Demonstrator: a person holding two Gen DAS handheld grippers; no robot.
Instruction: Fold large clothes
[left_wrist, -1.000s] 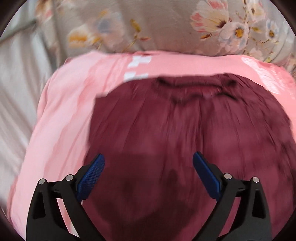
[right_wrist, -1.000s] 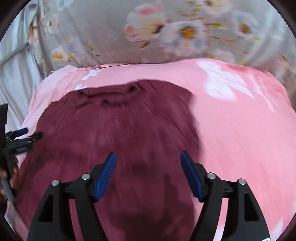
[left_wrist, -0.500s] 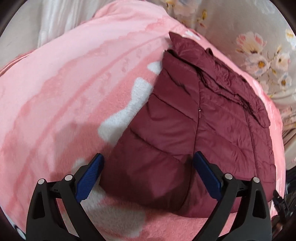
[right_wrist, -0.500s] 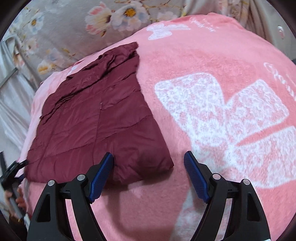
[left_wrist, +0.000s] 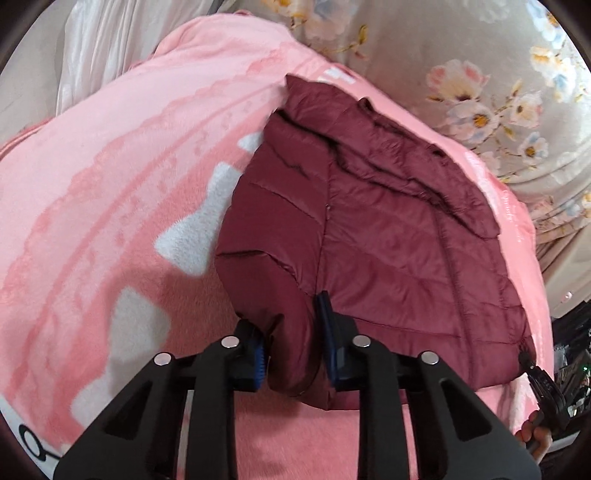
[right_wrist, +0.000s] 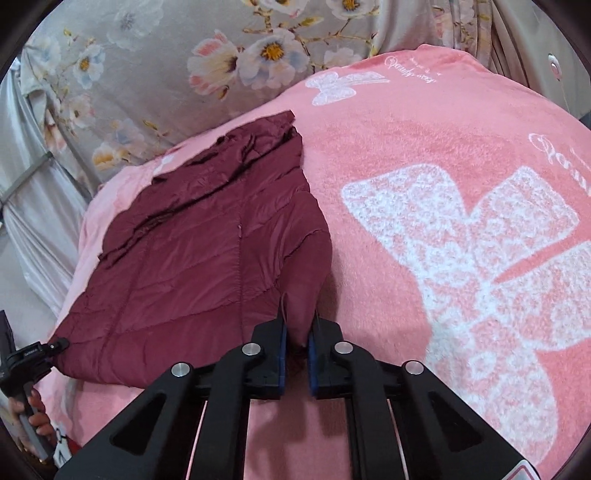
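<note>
A maroon quilted puffer jacket (left_wrist: 388, 236) lies flat on a pink blanket (left_wrist: 110, 177), its collar toward the far floral fabric. My left gripper (left_wrist: 295, 347) is shut on the jacket's near left hem corner. In the right wrist view the same jacket (right_wrist: 207, 251) lies to the left, and my right gripper (right_wrist: 296, 339) is shut on its near right hem corner. The other gripper shows at each view's edge: the right one (left_wrist: 543, 384) and the left one (right_wrist: 33, 354).
The pink blanket (right_wrist: 461, 166) with white butterfly prints covers the bed. Floral grey fabric (right_wrist: 184, 59) rises behind the jacket. A white curtain (left_wrist: 96, 40) hangs at the far left. A hand (right_wrist: 31, 410) holds the left gripper's handle.
Both grippers were open near the hem half a second ago. Now each has closed on a near hem corner of the jacket.
</note>
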